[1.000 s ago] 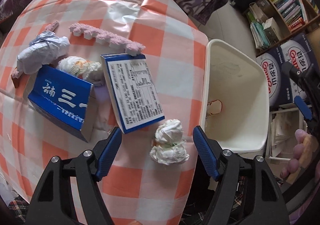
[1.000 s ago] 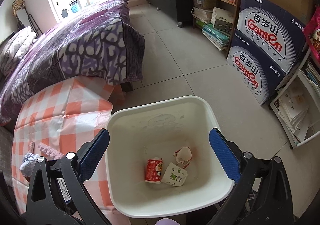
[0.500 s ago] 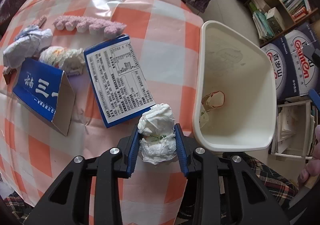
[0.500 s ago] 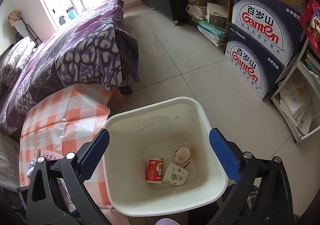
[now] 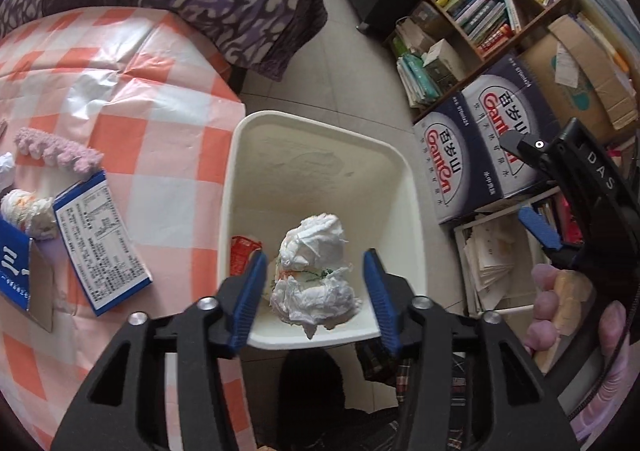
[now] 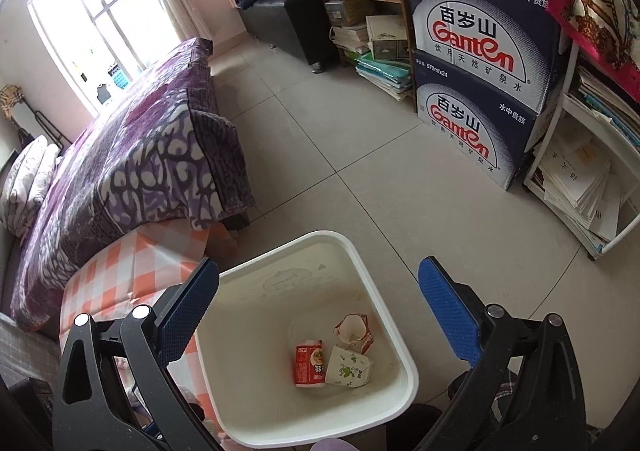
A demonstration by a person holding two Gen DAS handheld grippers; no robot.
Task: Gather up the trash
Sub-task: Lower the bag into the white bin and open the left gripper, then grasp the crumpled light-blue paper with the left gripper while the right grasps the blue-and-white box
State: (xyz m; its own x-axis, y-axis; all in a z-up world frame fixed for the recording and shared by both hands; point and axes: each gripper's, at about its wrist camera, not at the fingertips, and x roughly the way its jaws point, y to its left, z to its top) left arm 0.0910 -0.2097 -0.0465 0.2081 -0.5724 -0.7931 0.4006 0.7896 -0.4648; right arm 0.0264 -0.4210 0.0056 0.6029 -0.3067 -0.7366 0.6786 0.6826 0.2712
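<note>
A crumpled white tissue wad (image 5: 312, 251) sits between the blue pads of my left gripper (image 5: 314, 279), above the white trash bin (image 5: 320, 127). The jaws are opening, and a gap shows on each side of the wad. My right gripper (image 6: 318, 311) stands wide open over the same bin (image 6: 288, 247) with nothing between its fingers. At the bin's bottom lie a red carton (image 6: 309, 365), a white and green carton (image 6: 348, 369) and a paper cup (image 6: 352, 331).
The table with the orange checked cloth (image 5: 140, 111) stands left of the bin and bears a blue and white box (image 5: 100, 243), a blue box (image 5: 16, 271), a pink fuzzy strip (image 5: 56, 155) and another paper wad (image 5: 28, 211). Water cartons (image 6: 472, 91) and shelves stand at the right.
My left gripper shut on the tissue wad on the table and carried it right, over the bin, where its jaws have parted. The right gripper shifted slightly and stayed open.
</note>
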